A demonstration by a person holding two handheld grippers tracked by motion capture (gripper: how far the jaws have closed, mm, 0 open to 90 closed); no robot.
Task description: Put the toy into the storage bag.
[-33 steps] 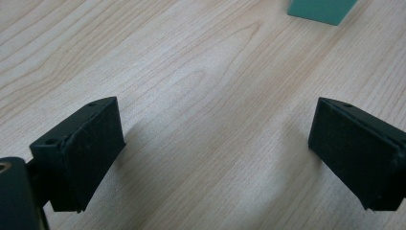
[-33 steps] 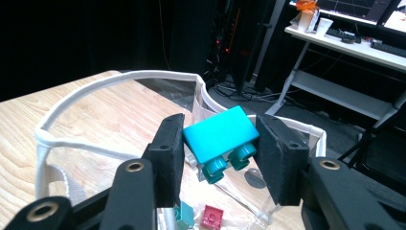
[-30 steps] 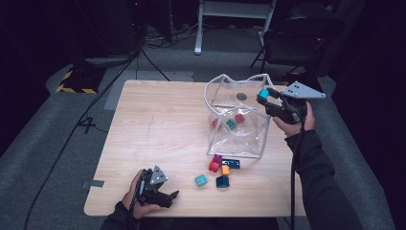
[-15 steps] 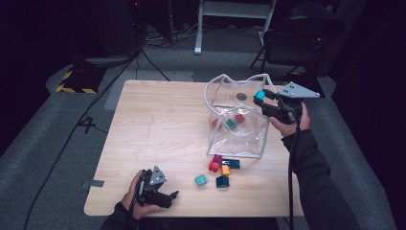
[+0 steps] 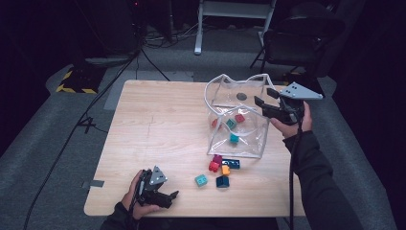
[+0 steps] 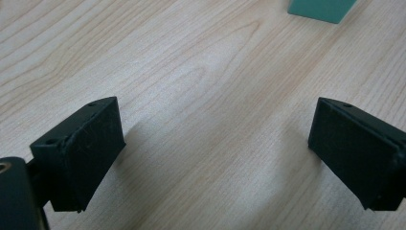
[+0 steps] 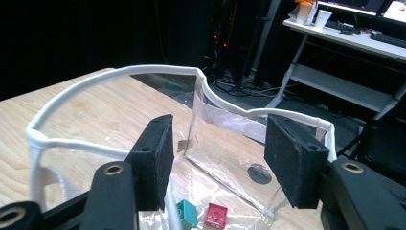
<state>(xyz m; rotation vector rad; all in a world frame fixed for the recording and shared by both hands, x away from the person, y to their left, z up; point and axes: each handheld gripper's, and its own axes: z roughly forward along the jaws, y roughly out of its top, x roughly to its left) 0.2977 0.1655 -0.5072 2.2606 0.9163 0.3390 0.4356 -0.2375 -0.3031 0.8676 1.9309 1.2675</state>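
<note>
A clear plastic bag with a white rim [image 5: 225, 79] [image 7: 95, 79] stands open on the right half of the wooden table [image 5: 158, 129]. Inside lie a red block [image 5: 239, 118] [image 7: 216, 214], a green block [image 5: 231, 123] [image 7: 187, 213] and a teal block [image 5: 234, 138]. My right gripper [image 5: 261, 106] [image 7: 218, 134] hovers over the bag's right rim; its jaws have just been opening and nothing is between them. My left gripper [image 5: 172, 197] [image 6: 215, 139] rests low at the table's front left, open and empty on bare wood.
Loose blocks lie in front of the bag: magenta [image 5: 217, 159], red [image 5: 213, 166], orange [image 5: 225, 169], two dark blue [image 5: 233, 164] [image 5: 222, 181] and a teal one [image 5: 201, 180] [image 6: 321, 8]. A dark chair [image 5: 297, 43] stands behind the table's right corner.
The right gripper held a teal block over the bag; its jaws have spread and that block now lies inside the bag. The left gripper has not moved.
</note>
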